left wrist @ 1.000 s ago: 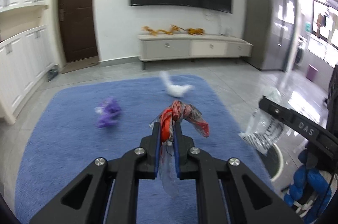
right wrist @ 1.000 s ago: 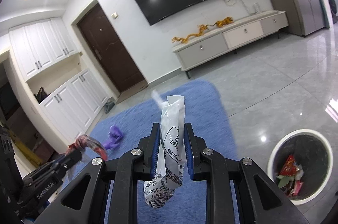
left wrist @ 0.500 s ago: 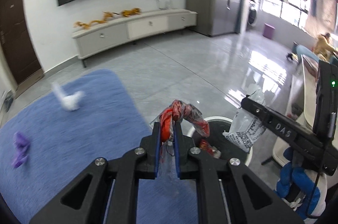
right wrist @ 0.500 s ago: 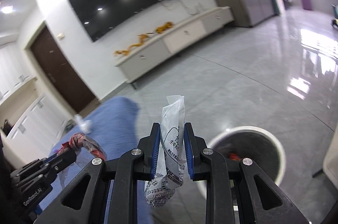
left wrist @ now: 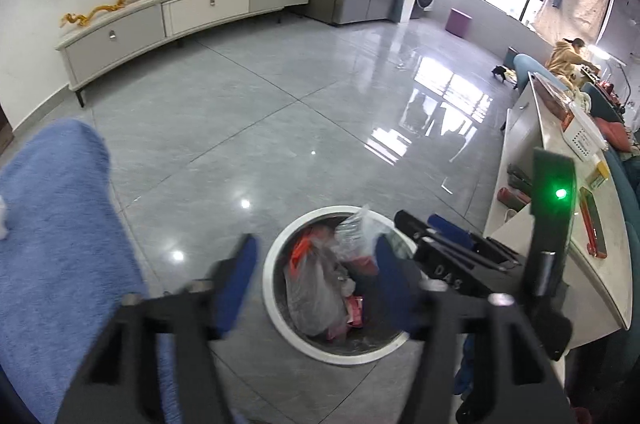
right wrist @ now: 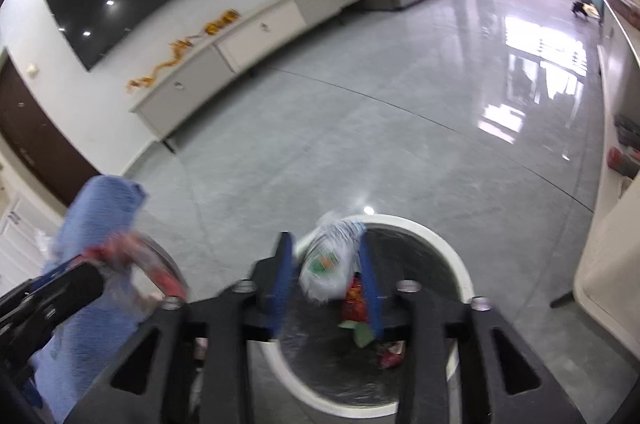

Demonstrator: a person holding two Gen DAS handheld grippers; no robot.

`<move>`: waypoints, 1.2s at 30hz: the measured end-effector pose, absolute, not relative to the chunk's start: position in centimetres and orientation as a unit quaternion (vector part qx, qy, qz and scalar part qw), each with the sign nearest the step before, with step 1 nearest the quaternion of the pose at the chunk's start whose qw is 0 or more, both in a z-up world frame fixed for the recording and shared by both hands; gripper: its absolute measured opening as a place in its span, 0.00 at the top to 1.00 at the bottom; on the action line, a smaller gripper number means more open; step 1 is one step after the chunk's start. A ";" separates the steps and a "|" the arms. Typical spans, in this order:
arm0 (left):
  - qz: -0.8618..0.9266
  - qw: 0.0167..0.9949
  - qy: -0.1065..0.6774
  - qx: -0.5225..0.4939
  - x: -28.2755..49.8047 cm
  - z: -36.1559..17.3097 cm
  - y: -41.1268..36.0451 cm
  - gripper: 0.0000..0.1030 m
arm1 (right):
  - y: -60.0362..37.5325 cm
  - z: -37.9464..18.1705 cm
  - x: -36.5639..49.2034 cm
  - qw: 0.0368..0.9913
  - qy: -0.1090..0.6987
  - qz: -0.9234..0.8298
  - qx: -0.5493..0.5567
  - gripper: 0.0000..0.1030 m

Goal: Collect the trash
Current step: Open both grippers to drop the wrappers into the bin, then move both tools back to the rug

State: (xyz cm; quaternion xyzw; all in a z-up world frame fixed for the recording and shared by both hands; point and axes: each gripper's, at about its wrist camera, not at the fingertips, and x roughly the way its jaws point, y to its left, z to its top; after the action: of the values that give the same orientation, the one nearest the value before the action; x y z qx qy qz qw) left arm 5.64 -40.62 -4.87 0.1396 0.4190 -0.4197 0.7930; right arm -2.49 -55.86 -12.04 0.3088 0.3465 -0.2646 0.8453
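Observation:
A round white-rimmed trash bin (left wrist: 280, 248) stands on the grey tile floor, with several wrappers inside. My left gripper (left wrist: 316, 276) is open above it, and the clear-and-red plastic bag (left wrist: 316, 288) lies in the bin between its spread fingers. My right gripper (right wrist: 326, 276) is open over the bin's (right wrist: 452, 248) left rim. The white printed plastic packet (right wrist: 330, 264) is loose and blurred between its fingers, falling into the bin. The right wrist view shows the left gripper (right wrist: 52, 300) at lower left with the red bag (right wrist: 136, 256) still by its tip.
A blue carpet (left wrist: 52, 244) lies left of the bin. A white counter (left wrist: 560, 216) with small items stands close on the right. A low TV cabinet (left wrist: 180, 12) runs along the far wall. A person sits at far right.
Both grippers swung right from the carpet to over the bin and opened. The red bag dropped into the bin and the white packet left the right fingers.

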 end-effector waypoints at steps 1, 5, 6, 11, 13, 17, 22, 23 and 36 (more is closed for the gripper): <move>-0.422 0.789 0.422 0.143 5.6 -5.2 -40.9 0.39 | -56.1 -12.4 -2.6 0.842 0.350 -0.270 0.309 0.55; -0.427 0.783 0.430 0.142 5.7 -5.6 -40.6 0.39 | -57.1 -13.7 -3.2 0.830 0.368 -0.283 0.311 0.54; -0.423 0.784 0.431 0.142 5.8 -5.6 -40.2 0.39 | -57.1 -13.8 -3.2 0.828 0.370 -0.284 0.311 0.53; -0.369 0.814 0.421 0.158 6.9 -4.9 -37.3 0.39 | -56.2 -13.9 -3.1 0.826 0.383 -0.273 0.310 0.51; -0.349 0.826 0.418 0.147 7.3 -4.4 -34.6 0.39 | -55.4 -13.6 -2.9 0.829 0.387 -0.266 0.305 0.51; -0.315 0.846 0.409 0.131 7.8 -3.4 -29.4 0.39 | -53.7 -12.4 -2.9 0.839 0.382 -0.250 0.297 0.51; -0.274 0.866 0.403 0.111 8.9 -2.4 -21.8 0.39 | -51.2 -9.3 -2.1 0.859 0.363 -0.233 0.276 0.51; -0.268 0.869 0.403 0.106 9.2 -2.3 -20.7 0.39 | -50.8 -8.7 -1.9 0.862 0.359 -0.231 0.272 0.51; -0.145 0.917 0.371 0.005 14.7 -0.1 -3.7 0.39 | -45.0 -2.4 3.6 0.899 0.335 -0.188 0.210 0.50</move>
State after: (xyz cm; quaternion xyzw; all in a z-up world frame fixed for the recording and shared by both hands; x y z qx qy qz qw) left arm 14.66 -3.67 -0.09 0.0051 0.3713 -0.1451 0.9171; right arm 3.65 -45.04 -2.37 0.2099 0.3353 -0.1881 0.8990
